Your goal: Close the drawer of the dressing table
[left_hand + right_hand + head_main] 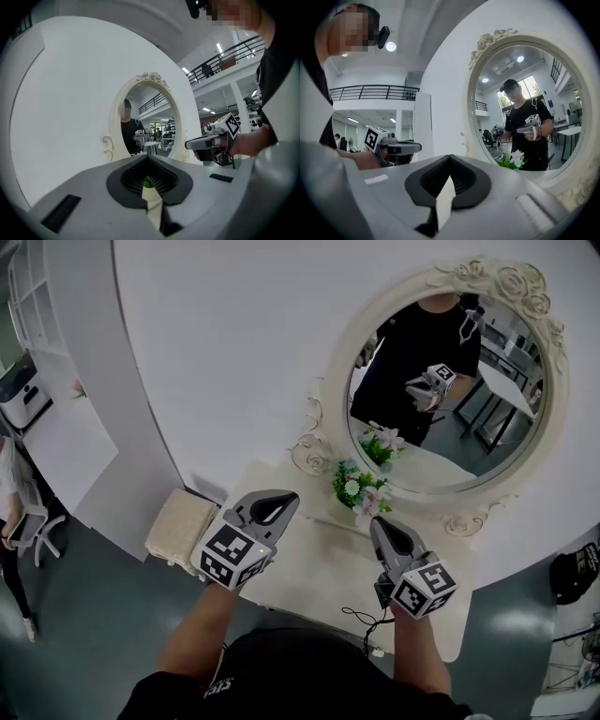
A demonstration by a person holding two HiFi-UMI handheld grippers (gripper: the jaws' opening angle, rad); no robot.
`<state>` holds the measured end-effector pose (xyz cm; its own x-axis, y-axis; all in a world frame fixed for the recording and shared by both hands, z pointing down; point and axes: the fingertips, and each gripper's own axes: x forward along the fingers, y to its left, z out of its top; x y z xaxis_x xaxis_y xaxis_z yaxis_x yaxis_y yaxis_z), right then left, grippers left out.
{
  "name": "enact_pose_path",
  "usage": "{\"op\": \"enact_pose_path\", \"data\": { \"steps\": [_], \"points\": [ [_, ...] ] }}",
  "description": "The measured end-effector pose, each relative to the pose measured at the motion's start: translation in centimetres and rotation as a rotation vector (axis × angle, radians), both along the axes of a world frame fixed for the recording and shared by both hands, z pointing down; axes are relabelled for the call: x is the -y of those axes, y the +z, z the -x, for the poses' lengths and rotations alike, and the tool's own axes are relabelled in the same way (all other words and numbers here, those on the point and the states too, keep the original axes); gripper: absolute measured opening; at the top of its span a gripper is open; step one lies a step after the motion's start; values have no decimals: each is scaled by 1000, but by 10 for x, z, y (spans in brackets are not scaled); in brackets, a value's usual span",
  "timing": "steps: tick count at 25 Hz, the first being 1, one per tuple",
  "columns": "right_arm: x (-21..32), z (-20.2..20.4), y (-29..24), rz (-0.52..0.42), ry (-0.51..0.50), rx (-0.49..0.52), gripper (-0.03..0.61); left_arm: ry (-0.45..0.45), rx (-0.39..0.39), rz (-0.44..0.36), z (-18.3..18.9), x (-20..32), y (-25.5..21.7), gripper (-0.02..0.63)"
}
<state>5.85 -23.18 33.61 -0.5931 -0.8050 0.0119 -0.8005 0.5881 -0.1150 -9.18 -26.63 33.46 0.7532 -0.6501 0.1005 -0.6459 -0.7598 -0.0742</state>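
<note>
Above the dressing table (319,568), left gripper (281,502) and right gripper (382,526) both clenched, empty. No drawer in sight, probably under the table's front edge. Easy to clip the flowers (361,488) reaching down blind.

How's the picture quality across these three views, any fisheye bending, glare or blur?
Head view: sharp and evenly lit, though the white wall panel seems bowed by the wide-angle lens. Left gripper view: black corners, and the left gripper up close looks soft. Right gripper view: same black corners; a round ceiling light blows out white.
</note>
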Motion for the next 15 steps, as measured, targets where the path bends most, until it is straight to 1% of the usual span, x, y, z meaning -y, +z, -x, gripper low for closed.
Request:
{"op": "enact_pose_path", "data": {
  "steps": [2,4,9,12,15],
  "points": [
    [1,-3,0,18,-3,39,9,-65,-35,14,0,7,3,5],
    [-1,-3,1,24,-13,47,8,-123,-48,11,1,11,6,5],
    [-9,-4,7,25,-31,29,8,-108,-98,68,-8,7,14,5],
    [-12,-5,10,29,-33,21,8,-121,-92,72,-7,8,17,5],
    [-15,-6,9,22,-34,6,8,-117,-81,59,-9,5,17,5]
  ]
}}
